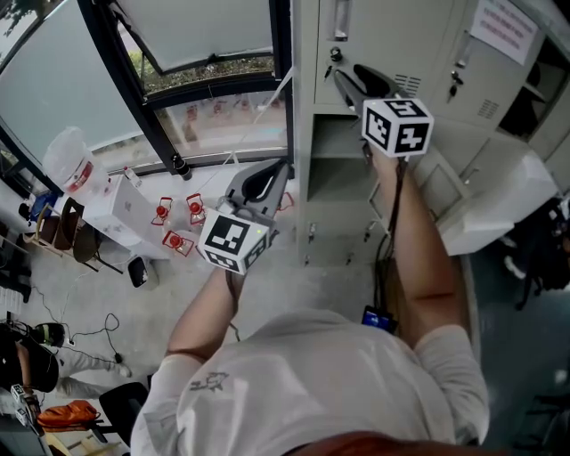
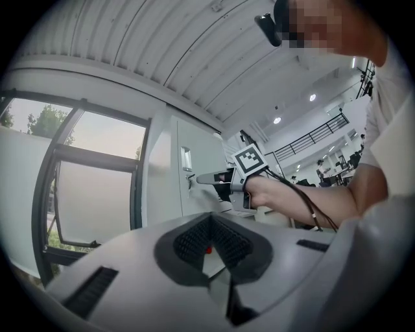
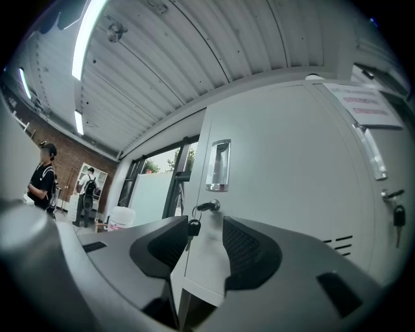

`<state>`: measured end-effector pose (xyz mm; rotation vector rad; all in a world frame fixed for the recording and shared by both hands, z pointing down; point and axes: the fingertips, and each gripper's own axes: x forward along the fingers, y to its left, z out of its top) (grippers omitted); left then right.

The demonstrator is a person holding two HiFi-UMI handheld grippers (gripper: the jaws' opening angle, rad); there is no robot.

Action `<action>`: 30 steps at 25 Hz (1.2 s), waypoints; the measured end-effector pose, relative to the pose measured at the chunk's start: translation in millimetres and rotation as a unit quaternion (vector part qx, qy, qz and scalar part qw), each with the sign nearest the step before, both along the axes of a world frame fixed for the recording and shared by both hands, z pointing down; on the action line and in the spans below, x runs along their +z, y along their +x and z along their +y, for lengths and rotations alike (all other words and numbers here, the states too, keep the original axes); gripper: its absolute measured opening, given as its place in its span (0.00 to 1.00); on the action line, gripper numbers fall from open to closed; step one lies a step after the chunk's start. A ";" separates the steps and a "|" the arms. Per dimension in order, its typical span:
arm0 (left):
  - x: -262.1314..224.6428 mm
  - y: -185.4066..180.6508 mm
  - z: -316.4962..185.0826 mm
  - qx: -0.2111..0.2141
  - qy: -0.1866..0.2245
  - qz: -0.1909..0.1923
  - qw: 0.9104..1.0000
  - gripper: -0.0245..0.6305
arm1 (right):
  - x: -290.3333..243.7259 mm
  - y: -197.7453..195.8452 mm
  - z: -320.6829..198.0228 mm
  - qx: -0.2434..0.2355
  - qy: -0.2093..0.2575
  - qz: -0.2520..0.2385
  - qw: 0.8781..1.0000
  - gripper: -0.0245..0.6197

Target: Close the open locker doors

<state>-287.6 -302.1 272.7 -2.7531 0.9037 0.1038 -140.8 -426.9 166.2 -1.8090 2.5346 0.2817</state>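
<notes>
A bank of pale grey lockers (image 1: 427, 53) stands ahead. My right gripper (image 1: 341, 78) points at an upper locker door (image 3: 285, 194) that has a metal handle (image 3: 219, 165) and a key (image 3: 206, 207) in its lock. Its jaws are open, with the door's lower corner showing in the gap and neither pad pressing on it. Below that door a compartment (image 1: 334, 156) stands open. Further right, a white door (image 1: 499, 200) swings out from the bank. My left gripper (image 1: 281, 166) hangs lower, left of the lockers, shut and empty. From the left gripper view the right gripper (image 2: 202, 178) reaches to the lock.
A black-framed window (image 1: 214, 89) adjoins the lockers on the left, with small red things (image 1: 178, 223) on the ground beyond. A paper notice (image 1: 503, 27) is stuck on a right-hand locker. Two people (image 3: 45, 175) stand far off to the left. Cables trail from my right wrist.
</notes>
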 end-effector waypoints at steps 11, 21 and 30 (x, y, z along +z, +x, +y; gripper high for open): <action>10.0 31.2 6.1 0.025 -0.009 -0.005 1.000 0.04 | 52.2 21.4 39.7 0.018 0.000 -0.007 1.000 0.27; 29.2 71.3 16.5 0.056 -0.023 -0.019 0.998 0.04 | 105.7 24.9 85.6 0.001 0.008 0.004 1.000 0.10; 50.0 105.6 28.4 0.071 -0.042 -0.022 0.996 0.04 | 149.7 34.9 132.1 -0.024 0.005 0.005 1.000 0.04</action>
